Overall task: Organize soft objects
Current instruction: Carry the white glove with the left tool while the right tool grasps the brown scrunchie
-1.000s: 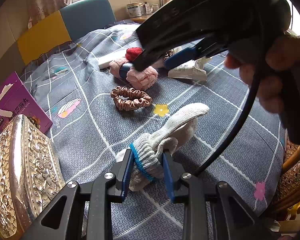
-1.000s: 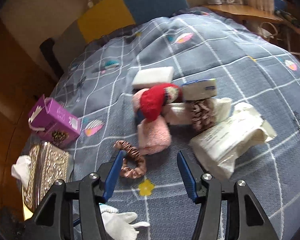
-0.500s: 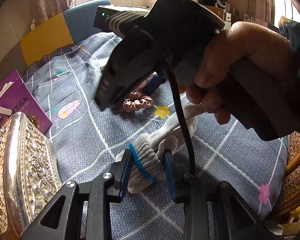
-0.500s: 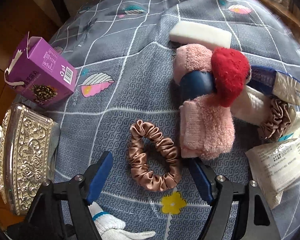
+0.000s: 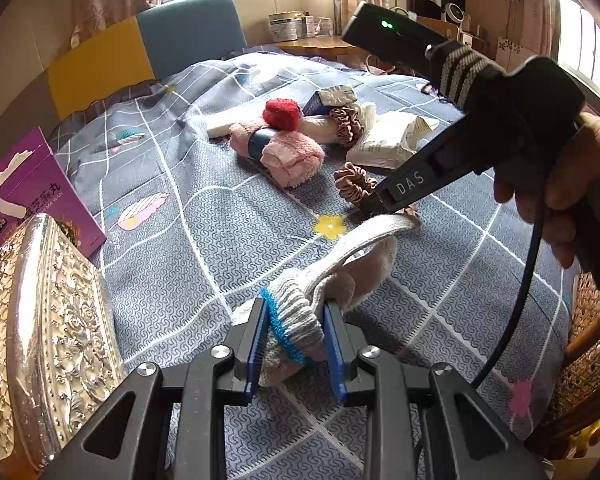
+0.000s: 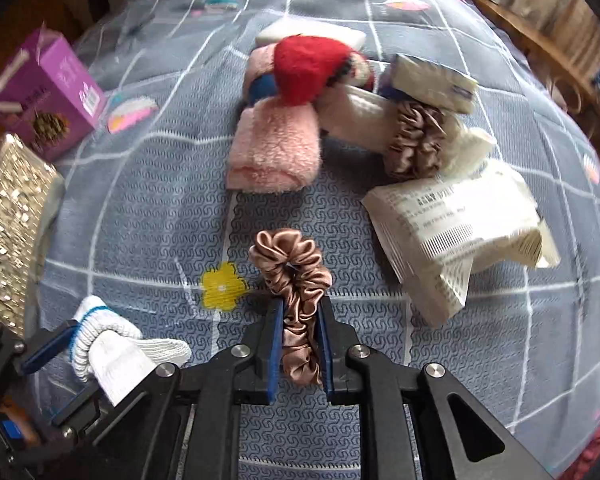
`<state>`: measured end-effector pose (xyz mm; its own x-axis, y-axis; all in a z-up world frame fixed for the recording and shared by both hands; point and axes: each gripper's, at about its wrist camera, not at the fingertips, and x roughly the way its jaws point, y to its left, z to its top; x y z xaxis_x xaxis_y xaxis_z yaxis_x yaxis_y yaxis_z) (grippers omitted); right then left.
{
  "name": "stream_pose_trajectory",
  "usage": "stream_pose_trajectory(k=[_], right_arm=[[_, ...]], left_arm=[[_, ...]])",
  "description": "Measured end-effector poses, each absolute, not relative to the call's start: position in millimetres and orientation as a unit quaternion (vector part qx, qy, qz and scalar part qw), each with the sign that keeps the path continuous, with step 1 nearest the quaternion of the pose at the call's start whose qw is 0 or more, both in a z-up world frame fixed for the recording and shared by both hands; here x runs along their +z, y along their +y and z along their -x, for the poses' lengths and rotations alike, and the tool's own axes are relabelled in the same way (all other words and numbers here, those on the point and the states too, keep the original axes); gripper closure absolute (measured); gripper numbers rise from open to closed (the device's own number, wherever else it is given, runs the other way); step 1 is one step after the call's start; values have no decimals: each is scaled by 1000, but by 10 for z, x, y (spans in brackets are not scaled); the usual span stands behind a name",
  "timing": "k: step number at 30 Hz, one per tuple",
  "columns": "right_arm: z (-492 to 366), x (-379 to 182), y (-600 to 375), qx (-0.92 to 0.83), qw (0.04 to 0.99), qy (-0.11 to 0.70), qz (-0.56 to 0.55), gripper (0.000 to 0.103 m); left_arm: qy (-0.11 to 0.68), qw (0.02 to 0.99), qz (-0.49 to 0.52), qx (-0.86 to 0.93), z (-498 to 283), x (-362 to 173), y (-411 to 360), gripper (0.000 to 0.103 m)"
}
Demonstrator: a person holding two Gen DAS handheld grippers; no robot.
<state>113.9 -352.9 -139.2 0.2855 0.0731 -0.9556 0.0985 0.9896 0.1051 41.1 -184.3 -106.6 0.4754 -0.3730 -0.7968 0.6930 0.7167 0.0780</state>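
Note:
A white knit glove [image 5: 340, 264] with a blue-trimmed cuff lies on the grey-blue patterned cloth [image 5: 204, 240]. My left gripper [image 5: 296, 308] grips its cuff, and the jaws are closing tighter on it. A brown satin scrunchie [image 6: 290, 264] lies just beyond a yellow flower print. My right gripper [image 6: 299, 308] points steeply down and is shut on the scrunchie's near half, squeezing it flat. In the left wrist view the right gripper [image 5: 370, 208] hides part of the scrunchie [image 5: 352, 182]. The glove [image 6: 116, 344] and left gripper [image 6: 56, 344] show at the right wrist view's lower left.
Further back is a pile: a pink rolled towel [image 6: 274, 148], a red plush piece [image 6: 304, 68], a second brown scrunchie [image 6: 416, 140], a white sponge [image 6: 352, 36] and a white printed packet [image 6: 452, 232]. A purple box [image 6: 48, 92] and an embossed silver box [image 5: 44, 320] stand at the left.
My right gripper came down over the brown scrunchie and closed on it, after standing wide open above it. The left gripper stayed put, holding the glove.

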Motion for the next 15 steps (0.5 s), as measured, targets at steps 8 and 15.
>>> stream_pose_trajectory(k=[8,15], right_arm=[[-1068,-1377,-3780,-2,798,592,-114,82],[-1046,-1343,-3710,-3,803,590,-84,82]], left_arm=[[438,839,-123,-298,-669,-672,-1695,81],[452,843,-50,-288,-1362,-63,-1759,81]])
